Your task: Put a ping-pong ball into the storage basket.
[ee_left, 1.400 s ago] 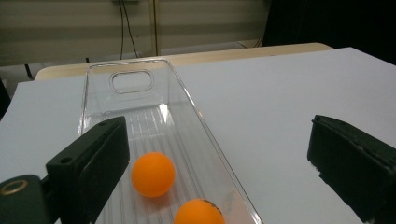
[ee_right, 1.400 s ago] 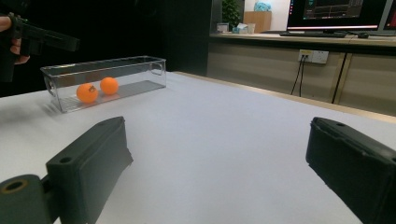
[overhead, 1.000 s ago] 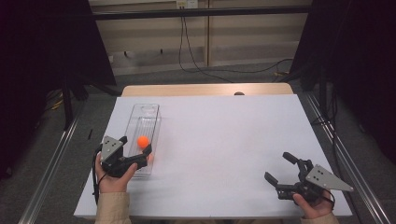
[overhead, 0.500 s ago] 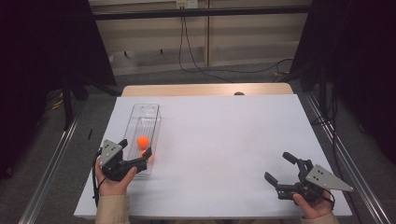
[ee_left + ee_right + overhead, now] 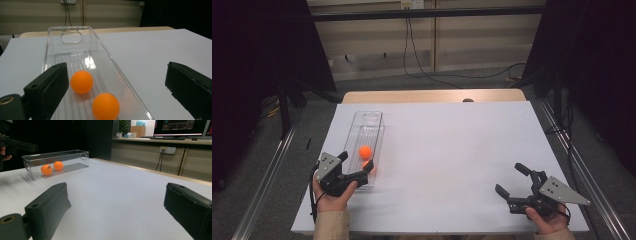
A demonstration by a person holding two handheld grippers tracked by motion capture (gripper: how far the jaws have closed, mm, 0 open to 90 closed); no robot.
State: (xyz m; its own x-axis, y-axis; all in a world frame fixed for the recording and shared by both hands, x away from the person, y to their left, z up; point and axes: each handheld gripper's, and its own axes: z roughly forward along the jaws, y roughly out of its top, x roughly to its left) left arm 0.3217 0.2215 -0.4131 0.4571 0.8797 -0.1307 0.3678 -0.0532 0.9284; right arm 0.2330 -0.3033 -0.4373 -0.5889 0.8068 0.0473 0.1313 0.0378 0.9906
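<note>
Two orange balls sit inside a long clear box (image 5: 367, 142) on the white table (image 5: 452, 150). In the left gripper view, the near ball (image 5: 105, 106) lies close to the front end of the box, between the two black jaws but lower down. The far ball (image 5: 81, 82) is a little deeper in the box, just beside the left jaw. The two balls are near each other but not touching. The far end of the box has a cut-out handle hole.

The left gripper (image 5: 357, 167) is at the near end of the box, with one jaw over the box and the other out over the table. Its jaws are spread wide and hold nothing.

The right gripper (image 5: 514, 181) is well apart from the box, near the other front corner of the table. Its jaws are wide apart too, with bare white table between them. From the right gripper view, the box and both balls are far off to the left, past its left jaw.
</note>
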